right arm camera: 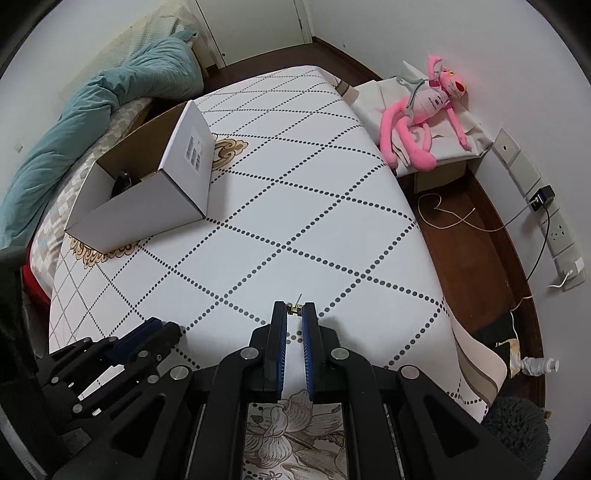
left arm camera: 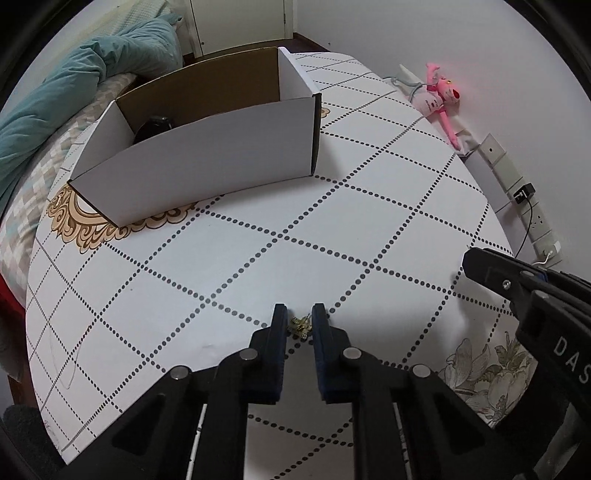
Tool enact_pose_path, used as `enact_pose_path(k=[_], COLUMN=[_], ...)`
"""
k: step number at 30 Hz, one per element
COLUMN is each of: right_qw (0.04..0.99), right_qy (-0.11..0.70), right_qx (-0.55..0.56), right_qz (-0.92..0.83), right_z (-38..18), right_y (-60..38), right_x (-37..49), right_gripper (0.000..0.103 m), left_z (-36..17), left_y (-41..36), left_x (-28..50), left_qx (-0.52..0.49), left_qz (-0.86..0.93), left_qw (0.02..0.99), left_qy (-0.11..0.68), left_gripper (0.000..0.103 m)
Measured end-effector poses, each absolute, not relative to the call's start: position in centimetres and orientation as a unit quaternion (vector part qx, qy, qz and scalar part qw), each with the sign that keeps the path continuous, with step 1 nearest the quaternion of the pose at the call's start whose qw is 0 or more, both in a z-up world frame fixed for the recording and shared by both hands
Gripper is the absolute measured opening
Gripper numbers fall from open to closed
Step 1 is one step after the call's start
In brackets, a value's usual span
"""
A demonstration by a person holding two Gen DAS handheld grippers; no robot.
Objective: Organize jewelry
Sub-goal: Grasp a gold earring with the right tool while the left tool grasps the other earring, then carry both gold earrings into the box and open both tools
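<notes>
Dotted tablecloth [left arm camera: 229,280]; both fingers pinch gold earrings [left arm camera: 301,326]

White walls [right arm camera: 369,29], brown floor [right arm camera: 476,236]

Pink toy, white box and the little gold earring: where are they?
Pink toy [right arm camera: 424,114], right wrist view, on its belly.
White box [left arm camera: 207,162], left wrist view, on its front wall.
Gold earring [left arm camera: 301,325], left wrist view, on its middle, between the left gripper [left arm camera: 300,322] fingers.

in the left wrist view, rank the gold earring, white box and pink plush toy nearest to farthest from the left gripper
1. Gold earring, right between the left gripper fingertips.
2. White box, ahead and to the left on the table.
3. Pink plush toy, far right against the wall.
</notes>
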State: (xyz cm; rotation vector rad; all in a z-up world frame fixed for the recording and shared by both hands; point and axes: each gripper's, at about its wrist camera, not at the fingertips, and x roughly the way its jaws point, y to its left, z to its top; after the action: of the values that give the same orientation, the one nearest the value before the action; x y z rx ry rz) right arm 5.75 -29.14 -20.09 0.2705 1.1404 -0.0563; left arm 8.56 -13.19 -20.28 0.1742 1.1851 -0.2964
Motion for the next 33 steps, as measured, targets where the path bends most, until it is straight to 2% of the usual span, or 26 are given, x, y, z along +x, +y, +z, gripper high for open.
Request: enact_pose_path(k=[5, 8, 15, 20, 27, 28, 30, 31, 32, 33], right_qw=[0.839, 0.843, 0.856, 0.846, 0.806, 0.806, 0.809, 0.813, 0.818, 0.821], right_qy=[0.528, 0.519, 0.490, 0.504, 0.572, 0.574, 0.571, 0.567, 0.562, 0.557], right_qx=[0.132, 0.143, 0.149, 0.133, 0.096, 0.090, 0.085, 0.083, 0.081, 0.081], right_qz=[-0.018, -0.002, 0.074, 0.111, 0.117, 0.112, 0.105, 0.102, 0.097, 0.093], right_z=[-18.8, -17.3, -12.7, -12.1, -14.5, -14.5, -14.4, -14.1, -13.8, -13.6], right_y=[-29.0, -28.5, -24.9, -21.8, -19.6, -19.6, -19.8, -20.0, -20.3, -20.6], right_x=[5.8, 6.4, 12.8, 19.9, 26.6, 27.0, 27.2, 27.1, 27.0, 26.8], right_gripper=[0.009, 0.009, 0.009, 0.009, 0.009, 0.012, 0.025, 0.039, 0.050, 0.052], left_z=[-18.8, -15.9, -9.3, -9.8, -12.0, -12.1, -12.1, -12.0, -12.0, -11.9], left_y=[-12.6, -11.2, -6.2, -4.1, -2.8, -2.6, -2.3, -2.1, -1.8, -1.5], left_x=[8.7, 9.4, 17.1, 23.0, 26.8, 27.0, 27.0, 26.9, 27.0, 26.7], left_qx=[0.062, 0.039, -0.037, -0.054, -0.032, -0.028, -0.019, -0.013, -0.013, -0.013], left_qz=[-0.149, -0.157, -0.154, -0.141, -0.101, -0.097, -0.083, -0.073, -0.068, -0.059], left_qw=[0.817, 0.825, 0.834, 0.819, 0.792, 0.792, 0.796, 0.800, 0.803, 0.808], left_qy=[0.554, 0.541, 0.528, 0.554, 0.601, 0.602, 0.599, 0.595, 0.592, 0.586], left_gripper=[0.010, 0.010, 0.011, 0.011, 0.016, 0.021, 0.039, 0.059, 0.070, 0.072])
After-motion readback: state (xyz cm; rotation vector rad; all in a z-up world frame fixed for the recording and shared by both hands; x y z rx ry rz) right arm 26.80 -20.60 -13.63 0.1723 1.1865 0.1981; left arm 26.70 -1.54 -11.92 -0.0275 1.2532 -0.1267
